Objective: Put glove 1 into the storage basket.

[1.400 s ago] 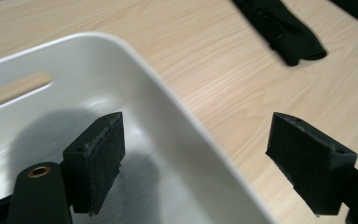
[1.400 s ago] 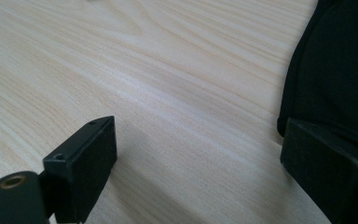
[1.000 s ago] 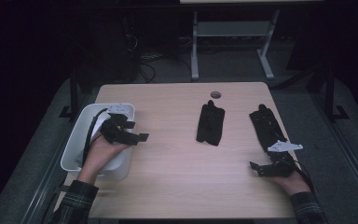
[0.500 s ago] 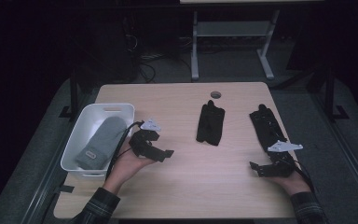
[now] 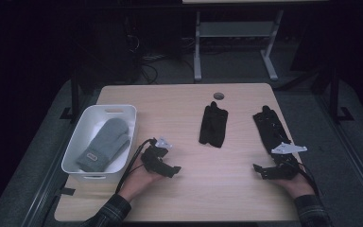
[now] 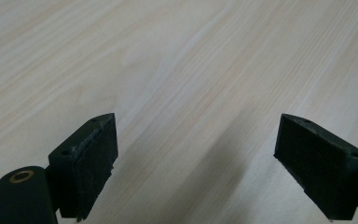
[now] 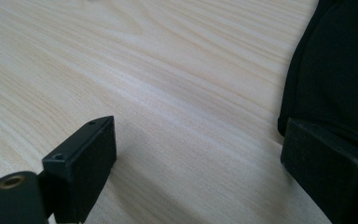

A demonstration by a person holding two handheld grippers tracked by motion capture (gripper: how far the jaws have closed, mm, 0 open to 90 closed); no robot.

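Both claws were released and empty: left gripper (image 5: pixel 166 166) near the table's (image 5: pixel 179 99) front-left, right gripper (image 5: pixel 263 171) front-right beside 1 black glove (image 5: pixel 269 130). It looked soft, light; pinching its near cuff seemed best.

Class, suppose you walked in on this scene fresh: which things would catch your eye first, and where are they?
A grey mitten lies in the white bin at the table's left edge. Two black gloves lie farther right, one mid-table, one near the right edge. Both grippers, left and right, are open over bare wood.
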